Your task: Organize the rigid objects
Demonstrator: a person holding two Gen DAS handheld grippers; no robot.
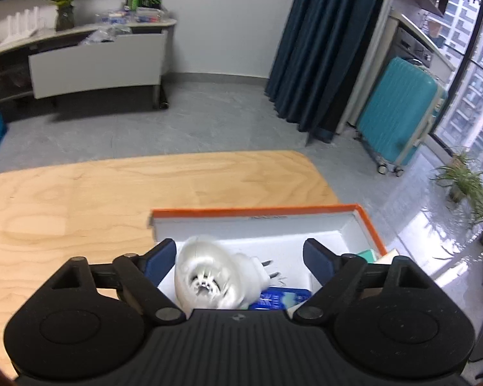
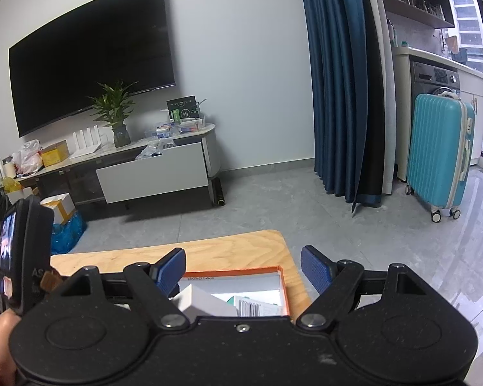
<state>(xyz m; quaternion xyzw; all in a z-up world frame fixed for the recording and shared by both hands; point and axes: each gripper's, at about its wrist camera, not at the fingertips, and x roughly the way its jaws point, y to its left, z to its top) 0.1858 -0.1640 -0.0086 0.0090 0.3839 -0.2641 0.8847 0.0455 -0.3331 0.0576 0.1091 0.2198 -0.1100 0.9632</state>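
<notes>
Between the left gripper's (image 1: 240, 259) spread blue pads, touching neither, a blurred white plug-in device (image 1: 209, 278) with two metal prongs sits over an orange-rimmed white box (image 1: 368, 225) on the wooden table (image 1: 80, 199). Beneath it lie a blue packet (image 1: 283, 299) and a teal item (image 1: 368, 254); their print is unreadable. Ahead of the right gripper (image 2: 243, 268), jaws apart and empty, the same box holds white cartons (image 2: 206, 300).

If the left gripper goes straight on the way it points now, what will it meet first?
Probably the white plug-in device, blurred, lying between the open pads of the left gripper over the orange-rimmed box. Past it comes the box's white inside. Depth is hard to judge here.
</notes>
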